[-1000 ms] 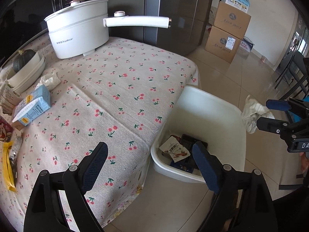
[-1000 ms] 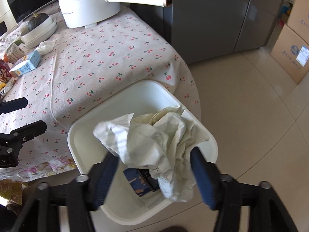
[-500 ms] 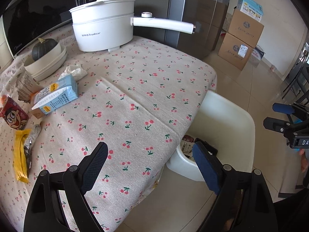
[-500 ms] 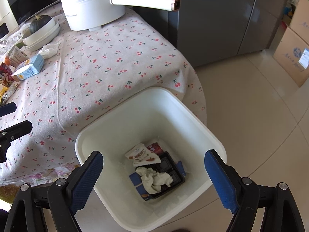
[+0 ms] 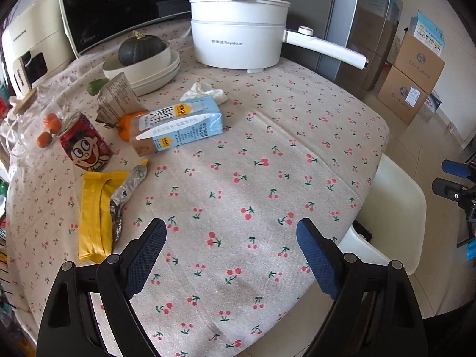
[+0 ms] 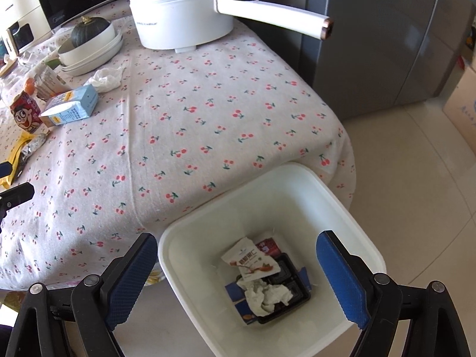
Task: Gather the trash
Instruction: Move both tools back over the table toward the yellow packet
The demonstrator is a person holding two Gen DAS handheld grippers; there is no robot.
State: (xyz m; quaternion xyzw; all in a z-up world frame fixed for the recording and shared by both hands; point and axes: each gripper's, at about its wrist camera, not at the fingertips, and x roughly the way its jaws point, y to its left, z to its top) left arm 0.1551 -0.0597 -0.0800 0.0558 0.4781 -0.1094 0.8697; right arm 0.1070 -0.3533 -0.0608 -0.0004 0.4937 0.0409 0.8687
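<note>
My left gripper hangs open and empty over the cherry-print tablecloth. Beyond it to the left lie a yellow wrapper, a foil wrapper, a red can, a blue milk carton, a brown pouch and a crumpled tissue. My right gripper is open and empty above the white bin beside the table. Inside the bin lie a crumpled white paper, a snack packet and a black tray.
A white electric pot with a long handle juts over the table's far edge. A bowl with a dark squash, a microwave and small oranges crowd the back left. A grey fridge and cardboard boxes stand beyond.
The right gripper let go of the crumpled white paper, which now lies in the bin. The left gripper swung left from the bin over the table, bringing the litter into view.
</note>
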